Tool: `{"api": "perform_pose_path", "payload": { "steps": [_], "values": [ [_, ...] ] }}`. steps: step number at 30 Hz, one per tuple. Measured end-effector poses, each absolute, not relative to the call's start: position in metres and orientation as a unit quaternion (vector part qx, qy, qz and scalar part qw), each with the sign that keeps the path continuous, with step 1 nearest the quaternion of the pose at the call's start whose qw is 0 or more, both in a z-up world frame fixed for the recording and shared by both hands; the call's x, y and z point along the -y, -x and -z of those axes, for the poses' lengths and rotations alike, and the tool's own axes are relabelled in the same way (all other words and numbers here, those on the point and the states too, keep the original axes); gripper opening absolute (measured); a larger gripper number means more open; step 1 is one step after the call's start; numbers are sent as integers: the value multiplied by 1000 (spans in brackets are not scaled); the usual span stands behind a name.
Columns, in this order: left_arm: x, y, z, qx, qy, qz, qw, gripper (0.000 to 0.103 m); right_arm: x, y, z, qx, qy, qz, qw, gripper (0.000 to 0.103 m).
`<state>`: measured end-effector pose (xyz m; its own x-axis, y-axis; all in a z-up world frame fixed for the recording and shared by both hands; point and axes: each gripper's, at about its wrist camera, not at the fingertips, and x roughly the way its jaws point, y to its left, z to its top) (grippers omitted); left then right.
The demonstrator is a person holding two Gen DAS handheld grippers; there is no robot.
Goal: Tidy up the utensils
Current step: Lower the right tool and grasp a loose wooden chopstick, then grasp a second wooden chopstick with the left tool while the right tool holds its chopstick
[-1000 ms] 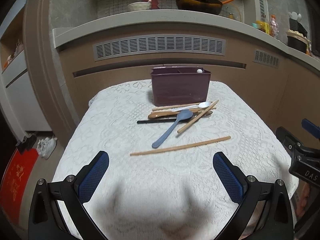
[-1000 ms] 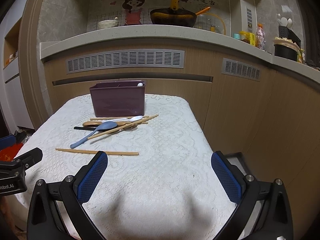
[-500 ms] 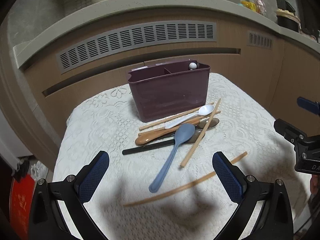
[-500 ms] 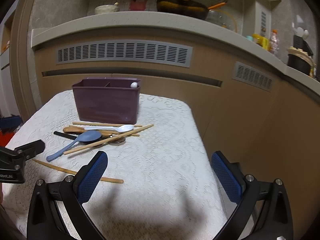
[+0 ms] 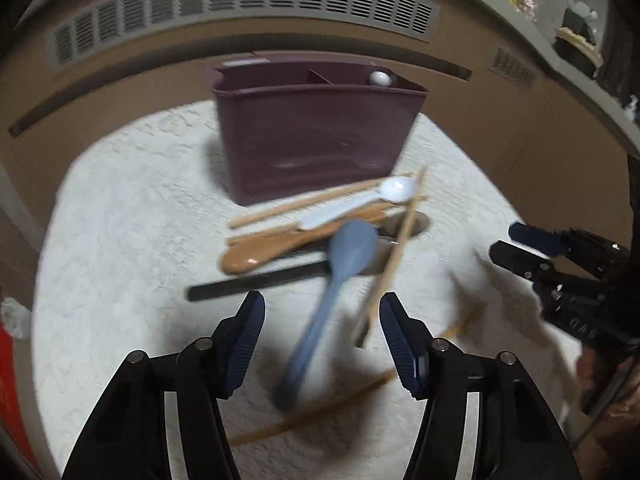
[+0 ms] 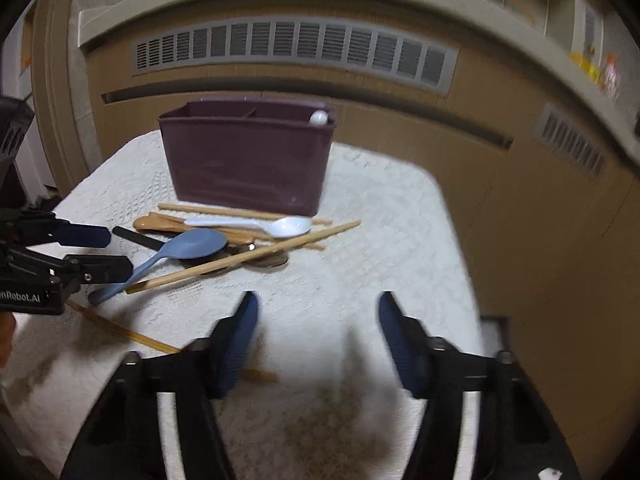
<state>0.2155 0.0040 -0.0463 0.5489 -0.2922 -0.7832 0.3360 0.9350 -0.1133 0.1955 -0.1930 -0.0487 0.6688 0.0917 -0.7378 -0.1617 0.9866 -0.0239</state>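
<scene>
From the left wrist view, the left tongs are tilting steeply down over the tabletop, their jaws having just been closing in yet standing apart, clenching nothing. The blue spoon is lying with its handle running down between the two blue pads, touching neither. A chopstick is slanting just inside the right-hand pad, and whether it is touching that pad is lost in blur. Farther off, a white spoon, a brown wooden spoon and a black handle are lying heaped in front of the purple utensil box, which is standing upright on the lace cloth. The right tongs are coming in from the right edge.

From the right wrist view, the right tongs are also angling downward, jaws having just been narrowing, released, with only bare cloth between them. A lone chopstick is passing behind the left-hand finger; contact cannot be told. The left tongs are reaching in from the left, level with the blue spoon handle. The utensil pile is lying just before the purple utensil box, well ahead of the right tongs.
</scene>
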Motion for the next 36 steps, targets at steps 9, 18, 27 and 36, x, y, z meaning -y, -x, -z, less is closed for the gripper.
{"api": "perform_pose_path", "payload": {
  "steps": [9,18,27,36],
  "values": [
    [-68,-196,41,-392,-7,37,919,74,190,-265,63,-463,-88,-57,880,28],
    [-102,-184,51,-395,10,69,916,74,171,-296,81,-494,-82,-17,865,21],
    [-47,-171,48,-402,-46,213,889,74,193,-273,65,-487,-43,-45,871,7],
    [44,-160,66,-462,-225,389,764,40,234,-227,64,-492,-51,-75,866,6]
  ]
}}
